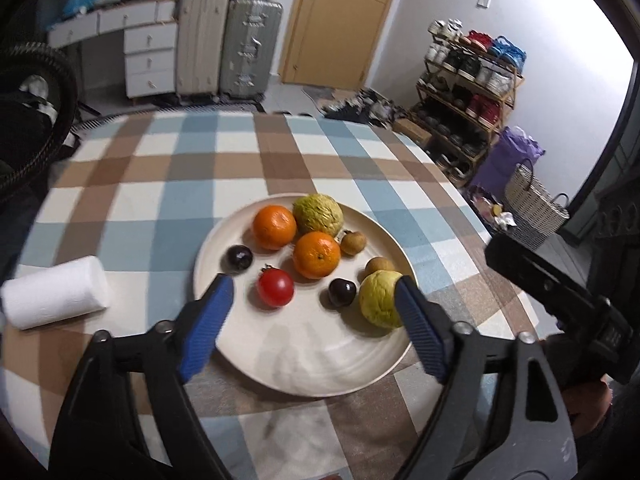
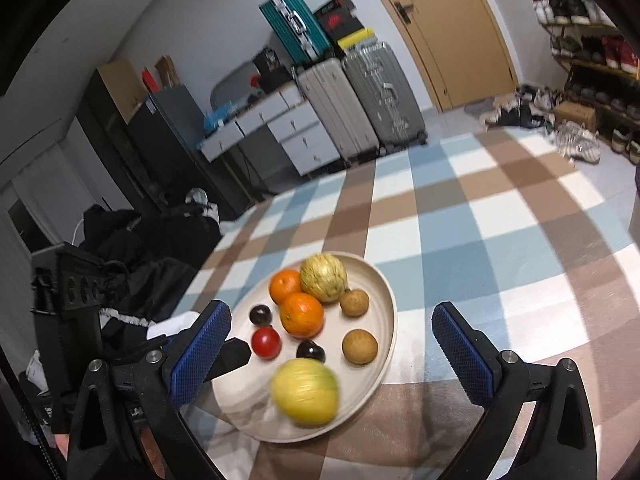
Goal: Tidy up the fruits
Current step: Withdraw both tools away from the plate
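Fruit is sitting all together on the cream plate (image 1: 224, 236): two oranges (image 1: 316, 254), a big green fruit (image 1: 318, 214), two dark plums (image 1: 342, 292), a red tomato (image 1: 275, 288), two brown longans (image 1: 353, 242) and a yellow-green fruit (image 1: 378, 300) at the plate's near right edge. Left gripper (image 1: 314, 286) is hovering over the plate with jaws spread wide, empty, its right fingertip sitting against the yellow-green fruit at about two o'clock from centre. Right gripper (image 2: 331, 314) is gaping wide too, holding nothing, with that same fruit (image 2: 306, 392), blurred, lying low between its fingers at six o'clock. Looks like the right one is lining up better on it; whether the left finger is touching, hard to tell.
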`<act>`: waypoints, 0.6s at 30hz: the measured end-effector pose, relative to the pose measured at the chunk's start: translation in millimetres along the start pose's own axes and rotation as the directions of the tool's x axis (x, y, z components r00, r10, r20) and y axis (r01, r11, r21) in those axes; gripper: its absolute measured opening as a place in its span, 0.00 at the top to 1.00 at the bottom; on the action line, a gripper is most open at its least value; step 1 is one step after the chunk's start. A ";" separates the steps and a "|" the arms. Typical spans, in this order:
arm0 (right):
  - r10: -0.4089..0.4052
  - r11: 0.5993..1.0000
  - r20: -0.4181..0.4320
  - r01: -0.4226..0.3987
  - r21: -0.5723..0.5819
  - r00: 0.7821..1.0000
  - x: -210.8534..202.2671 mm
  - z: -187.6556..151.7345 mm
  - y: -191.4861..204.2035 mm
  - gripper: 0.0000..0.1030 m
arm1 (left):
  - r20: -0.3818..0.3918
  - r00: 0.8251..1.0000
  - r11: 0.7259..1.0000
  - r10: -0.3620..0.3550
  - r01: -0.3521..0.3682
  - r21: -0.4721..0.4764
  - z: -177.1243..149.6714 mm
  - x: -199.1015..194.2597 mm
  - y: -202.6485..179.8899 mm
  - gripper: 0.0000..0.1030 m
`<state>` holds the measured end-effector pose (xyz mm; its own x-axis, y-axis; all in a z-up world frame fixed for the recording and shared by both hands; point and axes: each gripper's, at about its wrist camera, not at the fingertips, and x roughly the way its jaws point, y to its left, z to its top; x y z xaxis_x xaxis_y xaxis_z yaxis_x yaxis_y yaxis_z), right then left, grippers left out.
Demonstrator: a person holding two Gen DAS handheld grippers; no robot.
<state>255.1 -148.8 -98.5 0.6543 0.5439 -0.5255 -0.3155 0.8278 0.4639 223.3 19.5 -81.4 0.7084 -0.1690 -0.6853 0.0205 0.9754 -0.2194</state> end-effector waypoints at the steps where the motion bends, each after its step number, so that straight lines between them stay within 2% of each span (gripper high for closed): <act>1: -0.001 1.000 0.006 0.001 -0.002 1.000 -4.2 0.1 1.6 0.00 | 0.015 1.000 1.000 0.020 -0.020 0.006 -0.2 -5.7 -1.4 0.20; 8: -0.021 0.999 0.037 0.023 -0.050 0.999 -36.6 -9.3 17.2 0.00 | 0.123 0.990 0.996 0.076 -0.080 0.026 -6.4 -51.8 -11.8 0.12; 10: -0.027 0.997 0.048 0.030 -0.065 0.998 -44.9 -13.7 21.8 0.00 | 0.159 0.984 0.996 0.082 -0.087 0.027 -9.4 -66.7 -14.7 0.01; 13: -0.035 0.995 0.073 0.042 -0.092 0.997 -59.3 -20.1 29.7 0.00 | 0.225 0.969 0.993 0.102 -0.112 0.034 -16.3 -91.1 -20.1 0.01; 18: -0.036 0.990 0.131 0.054 -0.131 0.991 -83.0 -30.0 43.2 0.00 | 0.271 0.956 0.991 0.116 -0.130 0.035 -27.5 -120.4 -24.1 0.01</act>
<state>166.6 -154.0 -56.3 0.7496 0.4908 -0.4441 -0.3674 0.8667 0.3375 118.1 12.5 -12.7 0.8703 -0.0102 -0.4924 -0.0471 0.9935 -0.1040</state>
